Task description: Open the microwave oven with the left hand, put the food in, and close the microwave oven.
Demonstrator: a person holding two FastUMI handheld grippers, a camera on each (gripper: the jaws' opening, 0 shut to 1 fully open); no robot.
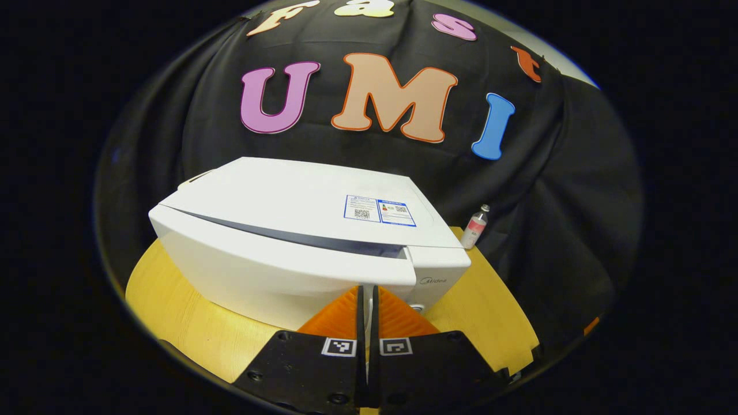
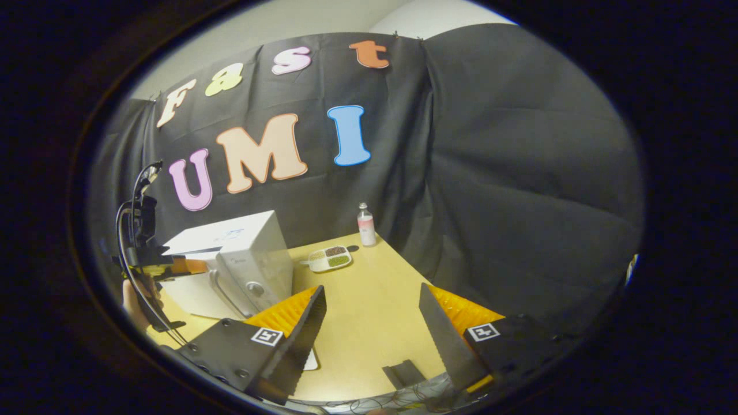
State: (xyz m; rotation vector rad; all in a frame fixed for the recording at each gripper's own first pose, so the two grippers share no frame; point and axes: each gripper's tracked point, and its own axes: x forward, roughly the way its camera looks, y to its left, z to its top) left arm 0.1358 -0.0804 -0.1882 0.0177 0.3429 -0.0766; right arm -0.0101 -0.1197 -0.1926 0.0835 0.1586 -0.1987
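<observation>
In the left gripper view the left gripper [image 1: 367, 300] is held above the front edge of the microwave [image 1: 300, 230], looking down over its white top. Its two fingers stand together with only a thin slit between them — nothing can be seen gripped there, and whether the tips press on the door or handle below is hidden by the fingers themselves. The microwave door [image 1: 277, 271] looks slightly ajar, a dark gap running along its upper edge. The microwave sits on a round yellow wooden table [image 1: 173, 300], and a small bottle [image 1: 475, 226] stands on the table behind its right corner.

In the right gripper view the right gripper [image 2: 369, 328] hangs low over the bare table [image 2: 369, 300] with its fingers spread wide apart, holding nothing. Farther off, on the left of that view, the left gripper [image 2: 176, 266] is level with the top front of the microwave [image 2: 248, 259], with a hand [image 2: 135, 305] below it at the picture's edge. The food — a divided tray [image 2: 330, 258] — rests on the table just right of the microwave, near the bottle [image 2: 365, 225]
</observation>
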